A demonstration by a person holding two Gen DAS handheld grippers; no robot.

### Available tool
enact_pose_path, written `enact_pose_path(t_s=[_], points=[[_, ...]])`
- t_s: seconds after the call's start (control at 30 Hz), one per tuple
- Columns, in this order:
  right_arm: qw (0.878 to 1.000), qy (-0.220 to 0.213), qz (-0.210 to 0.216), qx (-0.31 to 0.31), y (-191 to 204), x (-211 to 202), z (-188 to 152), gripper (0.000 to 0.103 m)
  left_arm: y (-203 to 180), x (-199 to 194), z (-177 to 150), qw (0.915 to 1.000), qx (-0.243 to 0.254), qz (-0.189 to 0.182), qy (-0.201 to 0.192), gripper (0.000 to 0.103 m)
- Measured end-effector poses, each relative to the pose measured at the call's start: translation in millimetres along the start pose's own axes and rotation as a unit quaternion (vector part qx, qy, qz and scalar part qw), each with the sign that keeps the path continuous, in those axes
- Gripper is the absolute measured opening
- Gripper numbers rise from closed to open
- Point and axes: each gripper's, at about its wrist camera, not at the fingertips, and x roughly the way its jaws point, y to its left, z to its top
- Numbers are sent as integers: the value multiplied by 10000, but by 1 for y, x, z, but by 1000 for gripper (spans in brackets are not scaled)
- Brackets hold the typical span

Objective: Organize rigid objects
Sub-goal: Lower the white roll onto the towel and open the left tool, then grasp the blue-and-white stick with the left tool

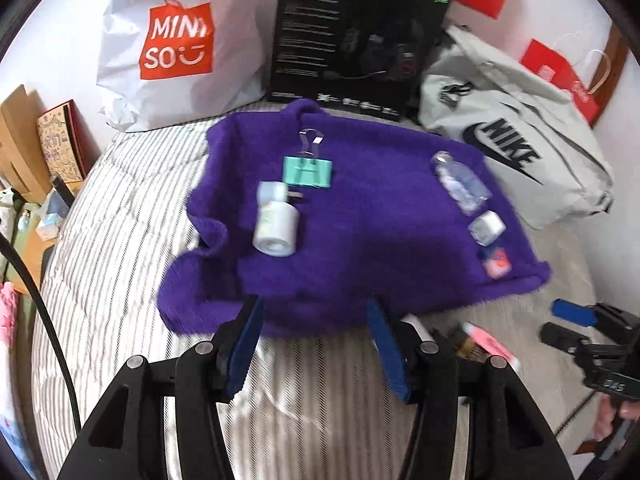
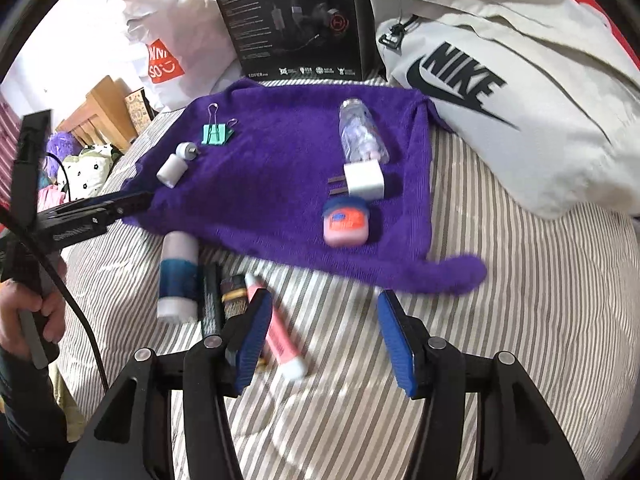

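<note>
Both my grippers, left (image 1: 314,344) and right (image 2: 324,334), gape empty. On towel (image 2: 280,184): clip (image 2: 216,135), bottle (image 2: 362,132), charger (image 2: 365,181), jar (image 2: 345,225).

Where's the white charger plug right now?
In the right wrist view the charger plug lies on the purple towel's right side, between the clear bottle behind it and the pink jar in front.

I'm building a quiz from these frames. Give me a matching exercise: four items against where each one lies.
Items:
1 binder clip
2 Vaseline jar
3 pink tube
4 clear bottle

Places:
A off the towel, on the striped bedding
B towel's far left part
C towel's near edge, below the charger
D on the towel, beyond the charger

Pairs: 1-B, 2-C, 3-A, 4-D
</note>
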Motion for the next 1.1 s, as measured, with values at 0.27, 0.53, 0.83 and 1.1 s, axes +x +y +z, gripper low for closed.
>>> enact_pose_path(t_s=[0.27, 0.53, 0.83, 1.1], points=[[9993, -51, 95, 349, -2, -17, -29, 55, -34, 18, -21, 9981, -246, -461, 336, 59], [9985, -238, -56, 488, -13, -14, -48, 66, -47, 32, -36, 9982, -235, -336, 444, 61], [9975, -411, -173, 540, -21, 14, -73, 66, -62, 41, -35, 9984, 49, -126, 556, 66], [9944, -1002, -307, 128, -7, 17, -89, 83, -55, 38, -51, 9995, 272, 34, 167, 77]])
